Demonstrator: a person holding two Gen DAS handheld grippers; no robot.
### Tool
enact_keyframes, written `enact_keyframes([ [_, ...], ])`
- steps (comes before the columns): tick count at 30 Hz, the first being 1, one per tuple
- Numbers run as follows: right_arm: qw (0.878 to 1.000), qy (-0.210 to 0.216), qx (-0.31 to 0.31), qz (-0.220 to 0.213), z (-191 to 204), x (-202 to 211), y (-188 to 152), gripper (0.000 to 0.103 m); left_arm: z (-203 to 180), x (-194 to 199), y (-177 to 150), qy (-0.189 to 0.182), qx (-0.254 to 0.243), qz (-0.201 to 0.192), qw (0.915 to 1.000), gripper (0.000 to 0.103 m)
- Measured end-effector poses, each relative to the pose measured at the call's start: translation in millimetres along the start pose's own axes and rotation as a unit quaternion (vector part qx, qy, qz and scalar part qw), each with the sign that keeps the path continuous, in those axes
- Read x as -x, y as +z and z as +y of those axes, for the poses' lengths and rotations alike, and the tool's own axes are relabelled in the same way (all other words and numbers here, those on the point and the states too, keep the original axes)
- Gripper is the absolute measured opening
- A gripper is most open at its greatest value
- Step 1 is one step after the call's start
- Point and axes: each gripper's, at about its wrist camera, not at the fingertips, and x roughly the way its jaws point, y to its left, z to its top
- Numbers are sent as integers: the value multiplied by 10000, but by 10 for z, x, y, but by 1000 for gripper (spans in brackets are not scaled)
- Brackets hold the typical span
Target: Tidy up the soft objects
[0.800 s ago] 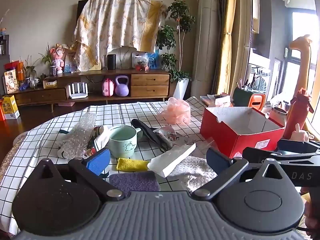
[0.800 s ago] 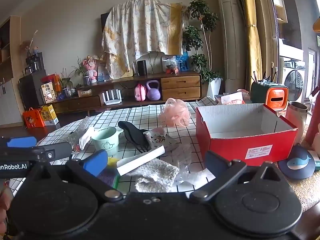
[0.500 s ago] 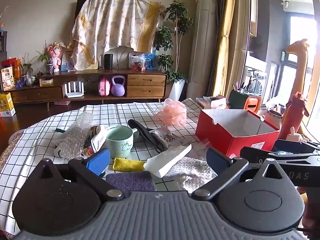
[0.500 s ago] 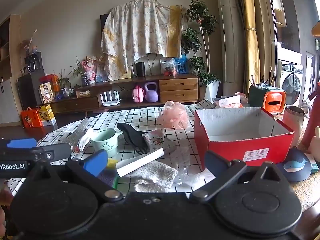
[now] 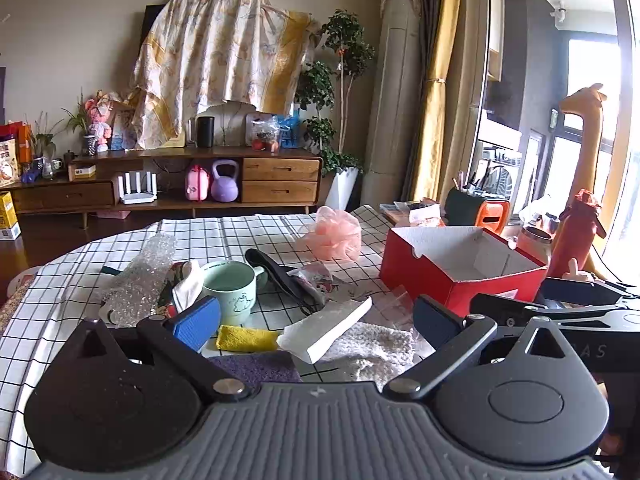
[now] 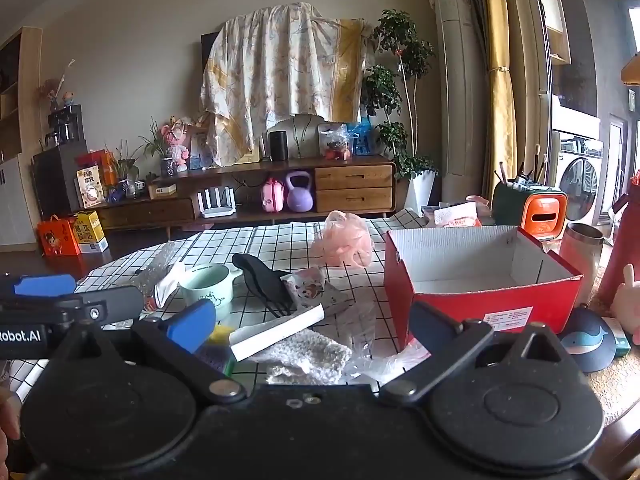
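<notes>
We are at the opening step: nothing is picked up, and the red cardboard box point(image 6: 476, 280) with white lining stands empty near the right edge of the black-and-white checked tablecloth point(image 5: 248, 232). Both the left gripper point(image 5: 316, 322) and the right gripper point(image 6: 312, 328) have their jaws spread fully apart and hold nothing. The soft objects lie in a cluster along the near edge: the yellow sponge point(image 5: 246, 338), the purple scouring pad point(image 5: 256, 368), the white foam slab point(image 5: 326, 328) resting across the white knitted cloth point(image 5: 372, 346), and the pink mesh bath pouf point(image 5: 334, 234) toward the far edge. We judge that the next move calls for lowering one gripper over a near item and closing on it. Against the earlier frames, both views sit slightly closer to the table; no object has shifted.
</notes>
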Motion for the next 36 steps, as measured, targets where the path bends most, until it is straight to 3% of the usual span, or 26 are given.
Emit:
enact_keyframes([
  [6,9999,31,85,-91,44,37,4,103,48,5,-4,146,69,-20,9999,103],
  [36,9998,96,20,-200,14,113,-1,103,57,90,-3,127,181,-94,9997,103],
])
